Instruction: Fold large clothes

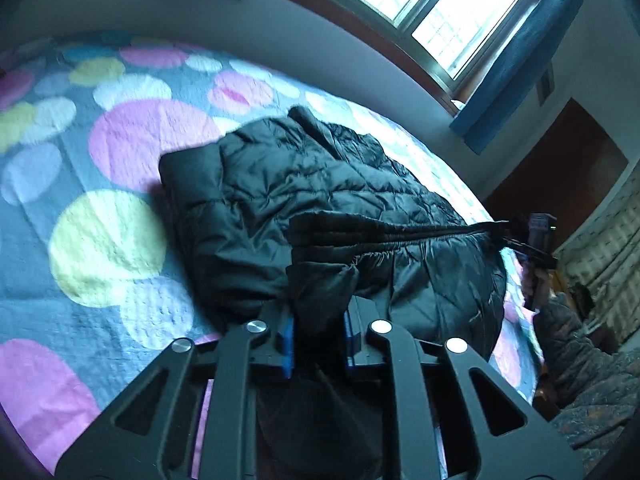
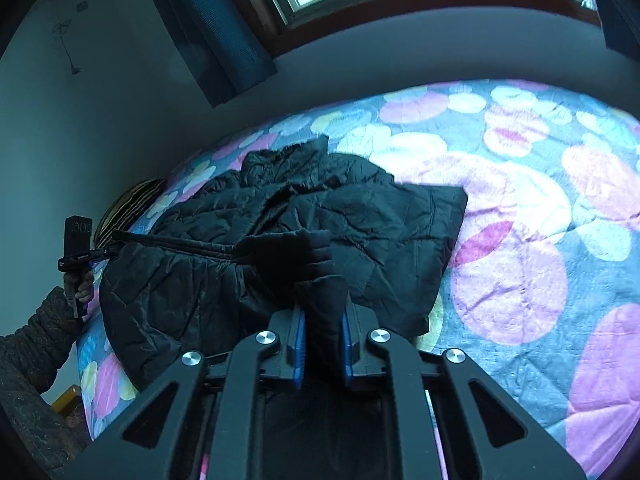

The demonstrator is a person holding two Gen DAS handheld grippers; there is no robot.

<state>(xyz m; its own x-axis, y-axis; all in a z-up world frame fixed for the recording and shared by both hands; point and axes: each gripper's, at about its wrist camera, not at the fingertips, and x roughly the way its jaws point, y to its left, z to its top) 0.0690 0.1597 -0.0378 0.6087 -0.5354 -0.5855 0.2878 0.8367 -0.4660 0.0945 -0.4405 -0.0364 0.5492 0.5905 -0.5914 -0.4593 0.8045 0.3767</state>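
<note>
A black quilted jacket point(image 1: 304, 184) lies on a bed point(image 1: 108, 240) covered by a grey bedspread printed with large pink, yellow and pale circles. The jacket sits near the edge of the bed closest to the person, partly folded over itself, its puffy panels creased and its collar end pointing away toward the wall under the window point(image 1: 440, 4). The left gripper point(image 1: 318, 340) is closed on a bunched fold of the jacket's near edge, the black fabric pinched between its blue pads point(image 1: 287, 336). The right gripper point(image 2: 323, 344) is likewise clamped on a thick fold of the jacket point(image 2: 304, 216), the cloth filling the narrow gap between its blue-edged pads point(image 2: 298, 344). The elastic hem stretches taut between the two grips, running as a straight dark band across each view. In the left wrist view the right gripper point(image 1: 520, 246) shows at the far right end of that band, with the hand point(image 1: 534, 280) on its handle and a dark patterned sleeve point(image 1: 576, 340) below. In the right wrist view the left gripper point(image 2: 86, 256) shows at the far left, held by a hand point(image 2: 82, 286) in the same kind of sleeve point(image 2: 36, 340). Blue curtains point(image 2: 224, 36) hang beside the bright window, and a striped cushion point(image 2: 128, 204) sits by the bed's far corner.
</note>
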